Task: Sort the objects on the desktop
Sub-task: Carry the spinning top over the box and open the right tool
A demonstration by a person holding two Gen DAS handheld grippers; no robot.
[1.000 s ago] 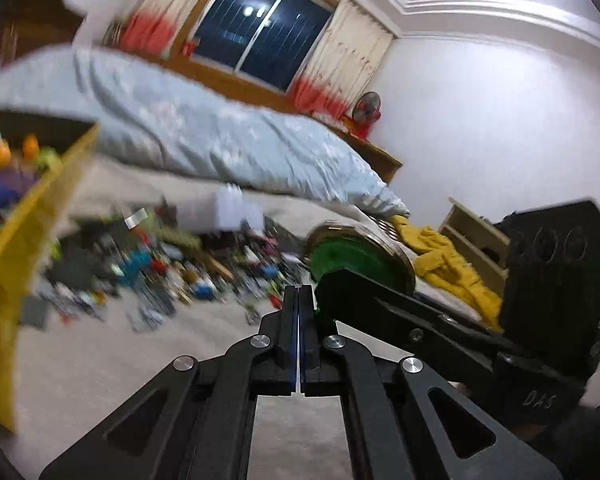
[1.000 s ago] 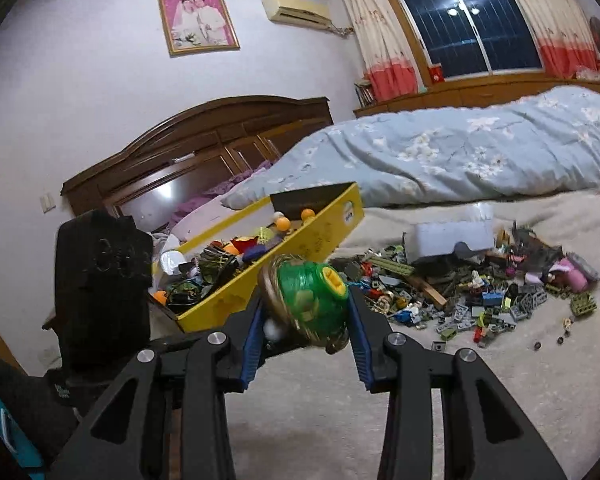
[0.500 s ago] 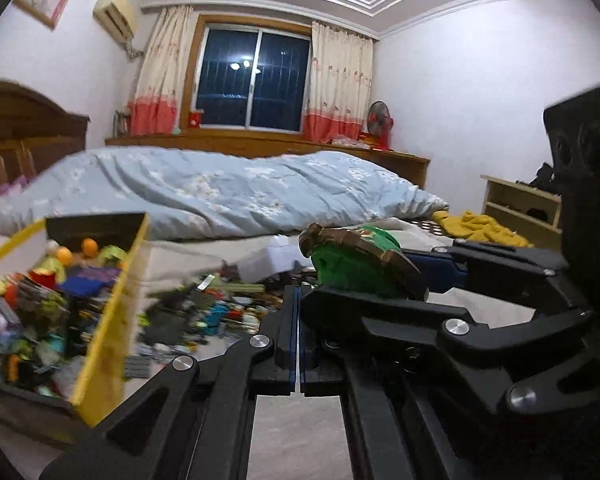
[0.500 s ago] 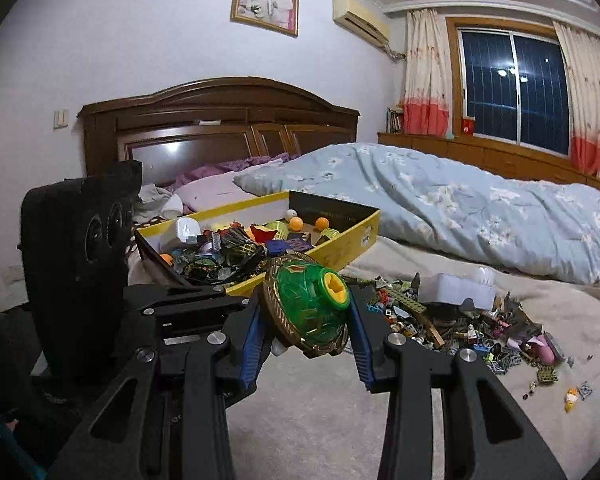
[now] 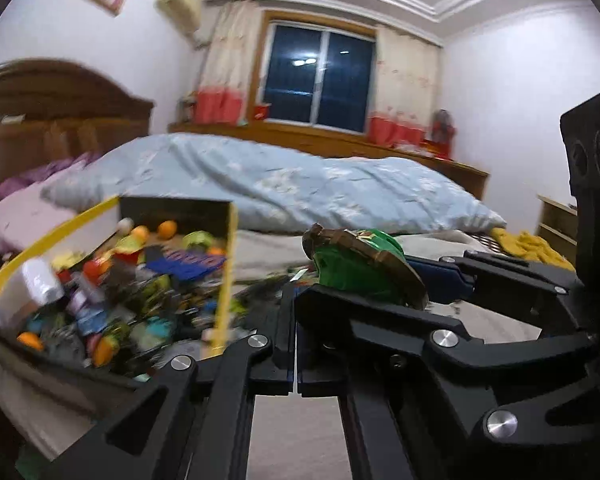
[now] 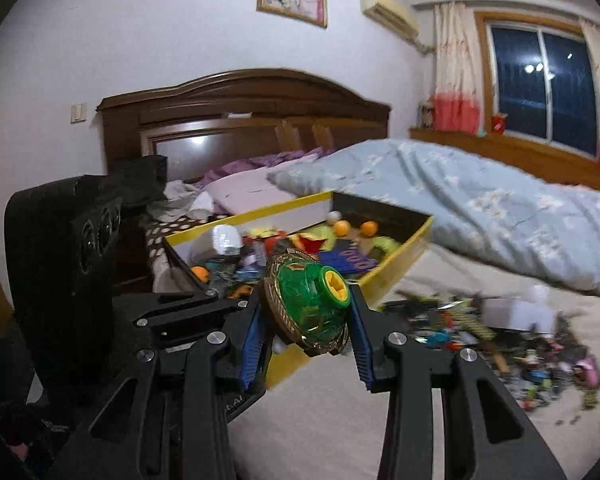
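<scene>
My right gripper [image 6: 306, 320] is shut on a green spinning top with a gold rim and yellow centre [image 6: 310, 306], held in the air just in front of the yellow toy box [image 6: 404, 260]. The top also shows in the left wrist view [image 5: 360, 264], with the right gripper's fingers [image 5: 440, 276] around it. My left gripper [image 5: 294, 320] is shut and empty, right beside the right one. The yellow box [image 5: 226, 264] holds several mixed toys and orange balls.
A pile of small toy bricks and parts [image 6: 500, 336] lies on the beige bedsheet to the right. A light blue quilt [image 6: 480, 208] lies behind it. A wooden headboard [image 6: 240, 120] stands at the back, a yellow cloth [image 5: 536, 244] at far right.
Both grippers have swung left toward the yellow box, which now sits closer and larger in both views. The top stays gripped. The toy pile has shifted right.
</scene>
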